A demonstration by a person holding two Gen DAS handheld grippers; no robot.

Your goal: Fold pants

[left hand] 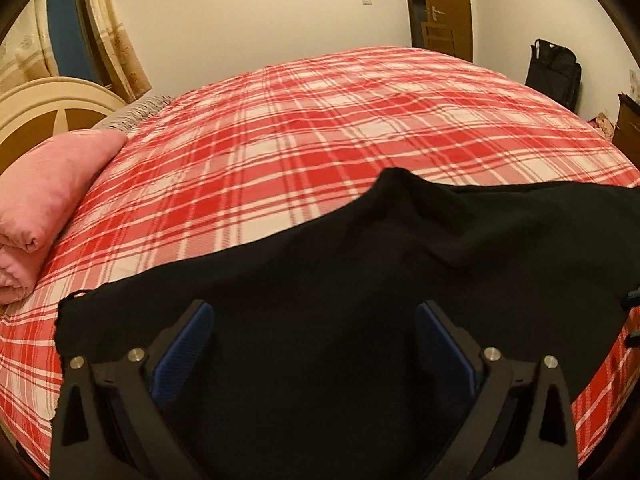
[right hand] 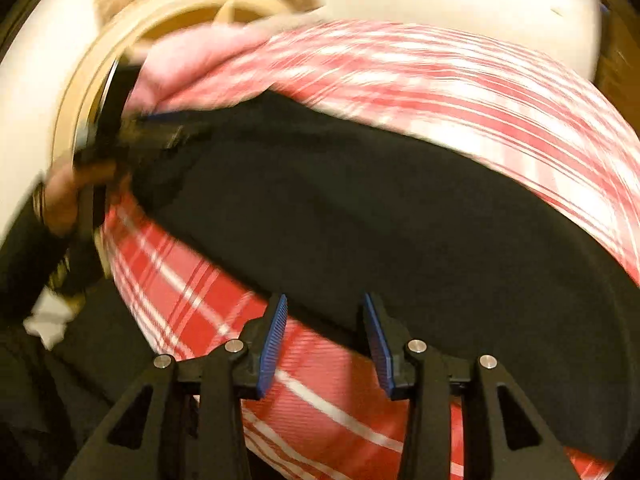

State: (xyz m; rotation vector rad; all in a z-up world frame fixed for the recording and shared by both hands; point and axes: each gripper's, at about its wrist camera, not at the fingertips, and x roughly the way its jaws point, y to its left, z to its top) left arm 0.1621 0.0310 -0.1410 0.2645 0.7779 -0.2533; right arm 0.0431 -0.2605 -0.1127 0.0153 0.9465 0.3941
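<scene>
Across the near edge of the bed, the black pants lie spread and rumpled on the plaid cover, no neat fold visible, so most of the folding looks undone. Left gripper tilts down over the cloth, jaws wide apart, gripping nothing. Right gripper angles down at the pants' near edge, jaws apart and empty.
</scene>
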